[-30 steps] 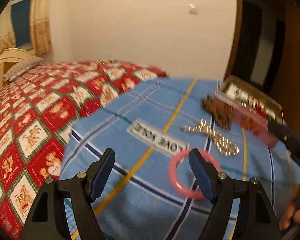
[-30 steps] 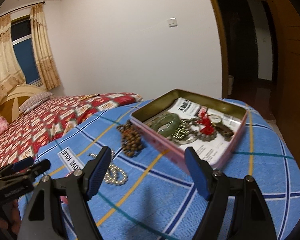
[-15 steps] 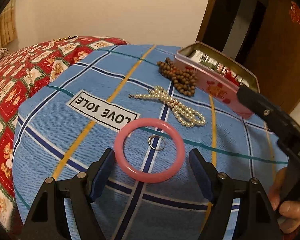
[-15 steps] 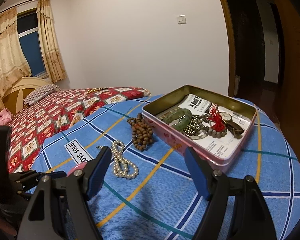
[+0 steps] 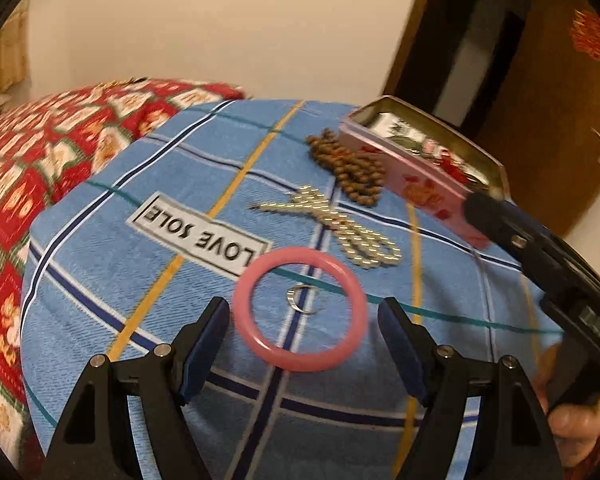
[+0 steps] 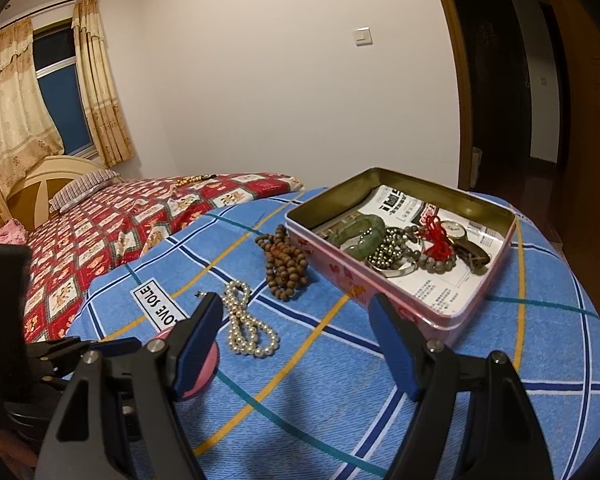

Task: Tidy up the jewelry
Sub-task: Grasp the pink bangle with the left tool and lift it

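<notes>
Both grippers' jaws stand wide and empty, the left gripper (image 5: 302,344) straddling the pink bangle (image 5: 300,310).

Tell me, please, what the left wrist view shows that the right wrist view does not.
Only the left wrist view shows the small silver ring lying inside the whole pink bangle, between the open left gripper.

Only the right wrist view shows the tin's contents, such as the green bangle.

Both show the pearl necklace, the brown beads and the pink tin.
</notes>
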The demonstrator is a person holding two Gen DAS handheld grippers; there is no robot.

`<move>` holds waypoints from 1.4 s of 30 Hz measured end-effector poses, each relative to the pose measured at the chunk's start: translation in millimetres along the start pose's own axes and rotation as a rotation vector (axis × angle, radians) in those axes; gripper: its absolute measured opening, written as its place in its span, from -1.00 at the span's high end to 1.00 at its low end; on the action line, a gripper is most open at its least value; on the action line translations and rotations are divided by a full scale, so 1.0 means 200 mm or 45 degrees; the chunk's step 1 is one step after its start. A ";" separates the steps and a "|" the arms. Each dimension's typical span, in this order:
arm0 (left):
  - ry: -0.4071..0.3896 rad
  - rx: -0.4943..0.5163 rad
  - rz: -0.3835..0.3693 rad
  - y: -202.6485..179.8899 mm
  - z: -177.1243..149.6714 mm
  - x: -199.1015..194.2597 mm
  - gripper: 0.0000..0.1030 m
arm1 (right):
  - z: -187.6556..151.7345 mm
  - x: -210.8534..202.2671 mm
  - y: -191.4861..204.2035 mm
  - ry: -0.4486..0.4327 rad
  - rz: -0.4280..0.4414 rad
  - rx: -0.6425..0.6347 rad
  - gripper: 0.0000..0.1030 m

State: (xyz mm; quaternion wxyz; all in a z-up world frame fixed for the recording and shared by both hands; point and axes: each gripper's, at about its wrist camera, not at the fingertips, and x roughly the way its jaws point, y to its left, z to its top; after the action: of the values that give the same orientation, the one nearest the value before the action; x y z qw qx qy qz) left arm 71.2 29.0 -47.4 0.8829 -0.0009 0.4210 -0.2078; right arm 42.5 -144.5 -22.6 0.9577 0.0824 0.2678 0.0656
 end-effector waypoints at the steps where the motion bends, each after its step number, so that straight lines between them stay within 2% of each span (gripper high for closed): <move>1: 0.007 0.043 0.001 -0.02 0.00 0.00 -0.49 | 0.00 0.00 0.00 0.001 0.002 0.003 -0.52; 4: 0.054 0.060 0.052 -0.03 0.00 0.04 -0.49 | 0.00 0.01 0.00 0.009 0.007 0.013 -0.52; 7: 0.077 0.054 0.048 -0.03 0.00 0.06 -0.49 | 0.00 0.01 0.00 0.006 0.011 0.015 -0.52; 10: 0.103 0.102 0.046 -0.06 0.00 0.07 -0.49 | 0.00 0.01 0.00 0.013 0.010 0.011 -0.52; 13: 0.121 0.155 0.070 -0.10 0.00 0.10 -0.57 | 0.00 0.01 0.00 0.014 0.011 0.013 -0.52; 17: 0.121 0.172 0.100 -0.11 0.01 0.11 -0.57 | 0.00 0.02 -0.01 0.015 0.009 0.024 -0.52; 19: 0.112 0.157 0.090 -0.10 0.01 0.10 -0.50 | 0.00 0.02 -0.01 0.018 0.009 0.030 -0.52; 22: 0.098 0.120 0.057 -0.07 0.01 0.09 -0.49 | 0.00 0.02 -0.02 0.020 0.011 0.033 -0.52; 28: 0.070 0.102 0.050 -0.06 0.02 0.07 -0.49 | 0.00 0.02 -0.02 0.020 0.010 0.034 -0.52; 35: -0.079 0.110 0.035 -0.07 0.02 -0.04 -0.48 | 0.00 0.02 -0.02 0.021 0.012 0.036 -0.52; 42: -0.128 0.046 0.039 0.01 0.02 -0.07 -0.48 | 0.00 0.02 -0.02 0.023 0.013 0.040 -0.52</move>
State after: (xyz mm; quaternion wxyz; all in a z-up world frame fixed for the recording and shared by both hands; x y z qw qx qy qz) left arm 66.8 34.7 -33.4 0.9060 0.0110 0.3722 -0.2014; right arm 46.2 -148.5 -26.4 0.9535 0.0981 0.2771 0.0669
